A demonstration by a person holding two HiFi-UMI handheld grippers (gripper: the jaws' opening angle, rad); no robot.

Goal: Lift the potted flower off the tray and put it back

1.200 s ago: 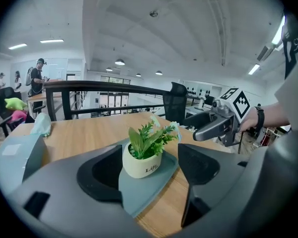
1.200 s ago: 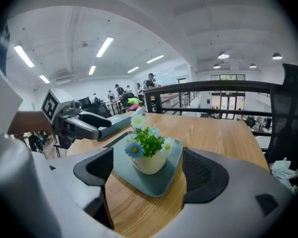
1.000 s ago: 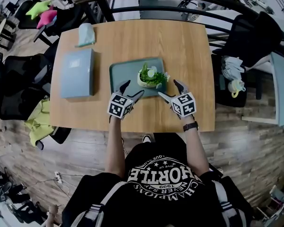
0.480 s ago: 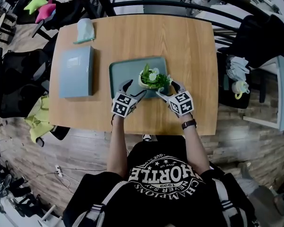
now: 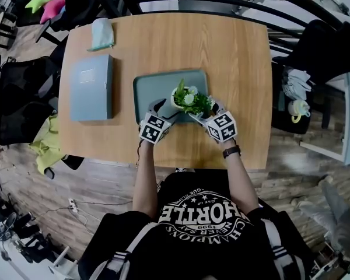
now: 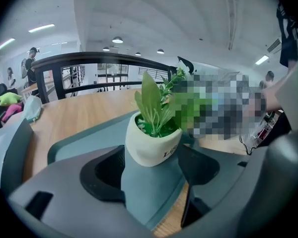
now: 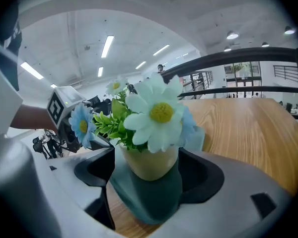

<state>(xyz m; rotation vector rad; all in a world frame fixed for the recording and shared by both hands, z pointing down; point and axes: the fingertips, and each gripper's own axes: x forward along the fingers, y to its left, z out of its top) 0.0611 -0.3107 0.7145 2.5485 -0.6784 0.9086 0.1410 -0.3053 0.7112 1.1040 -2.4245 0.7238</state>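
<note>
A small cream pot holding green leaves and pale blue daisies, the potted flower [image 5: 188,100], stands on the right part of a teal tray [image 5: 157,85] at the middle of the wooden table. My left gripper [image 5: 163,109] reaches in from the near left. It is open, with the pot [image 6: 150,144] between its black pads [image 6: 102,170] and the pads close to the pot's sides. My right gripper [image 5: 206,111] comes in from the near right. It too is open and straddles the same pot [image 7: 148,163]. The pot's base rests on the tray [image 6: 89,133].
A grey-blue flat box [image 5: 92,87] lies left of the tray, and a pale blue cloth [image 5: 101,34] sits at the table's [image 5: 239,51] far left corner. A dark railing [image 5: 221,2] runs behind the table. Chairs stand at both sides, one with a bag and mug [image 5: 293,107].
Both grippers have moved forward from the tray's near edge and now flank the pot. The pot has not moved on the tray.
</note>
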